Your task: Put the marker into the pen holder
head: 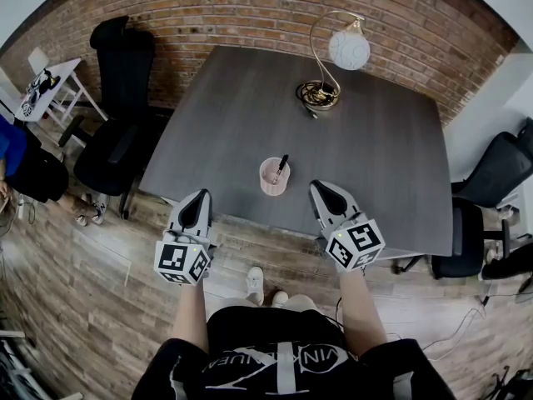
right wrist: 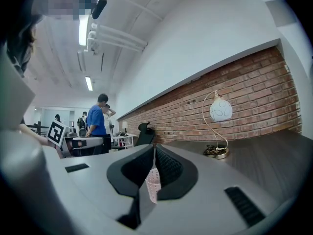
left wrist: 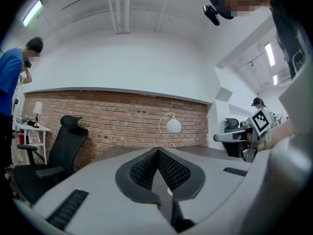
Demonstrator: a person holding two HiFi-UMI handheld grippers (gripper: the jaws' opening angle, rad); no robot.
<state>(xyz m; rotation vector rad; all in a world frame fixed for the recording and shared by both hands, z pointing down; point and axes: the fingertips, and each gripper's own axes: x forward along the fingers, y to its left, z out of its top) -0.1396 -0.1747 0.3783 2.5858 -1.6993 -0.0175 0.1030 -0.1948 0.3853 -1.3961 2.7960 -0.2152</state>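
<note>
A pink pen holder (head: 272, 179) stands upright on the dark grey table (head: 375, 157), near its front edge. A black marker (head: 282, 167) sits inside it, leaning against the rim with its upper end poking out above the top. The holder's wall looks perforated.

The person wears a black T-shirt (head: 275, 358) with white print on the chest, and white shoes (head: 255, 283). The left gripper (head: 201, 197) and the right gripper (head: 321, 188) are light grey wedges with black ribbed pads (left wrist: 171, 169). Each one carries a cube (head: 181, 262) with black-and-white square markers.
</note>
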